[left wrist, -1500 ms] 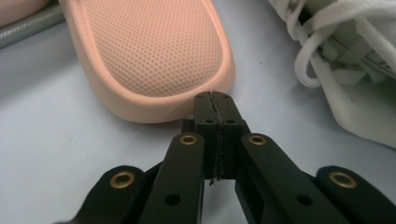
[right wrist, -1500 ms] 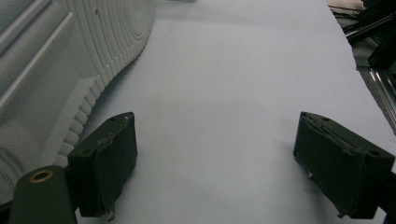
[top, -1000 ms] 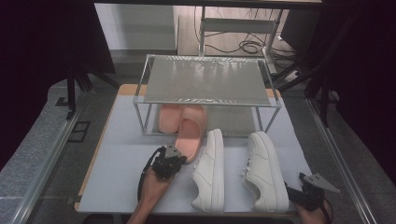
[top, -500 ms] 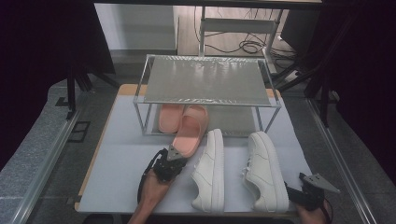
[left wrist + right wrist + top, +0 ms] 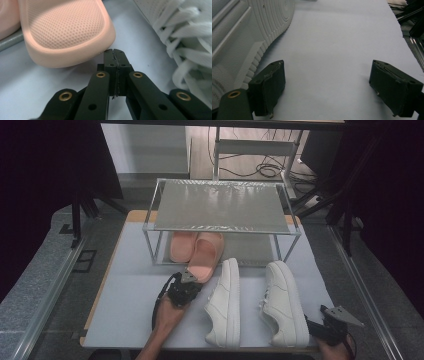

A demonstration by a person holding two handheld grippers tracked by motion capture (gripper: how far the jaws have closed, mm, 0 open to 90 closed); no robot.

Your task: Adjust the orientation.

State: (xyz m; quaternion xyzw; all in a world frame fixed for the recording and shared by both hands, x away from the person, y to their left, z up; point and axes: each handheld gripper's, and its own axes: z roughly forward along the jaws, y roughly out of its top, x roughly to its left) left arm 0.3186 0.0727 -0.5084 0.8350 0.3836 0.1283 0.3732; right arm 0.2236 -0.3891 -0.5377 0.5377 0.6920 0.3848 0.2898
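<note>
The pink slipper [image 5: 204, 259] is seen at centre left of the high view, half under the rack [image 5: 220, 210]; it is judged light, soft and bendable; its heel rim is best taken. The left tool [image 5: 115, 53], clenched on nothing, touches it; the right tool [image 5: 327, 90], lower right, stands released.

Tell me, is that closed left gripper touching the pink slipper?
Cannot tell. In the left gripper view the shut left gripper tips sit right at the pink slipper sole edge; no clear gap shows.
</note>
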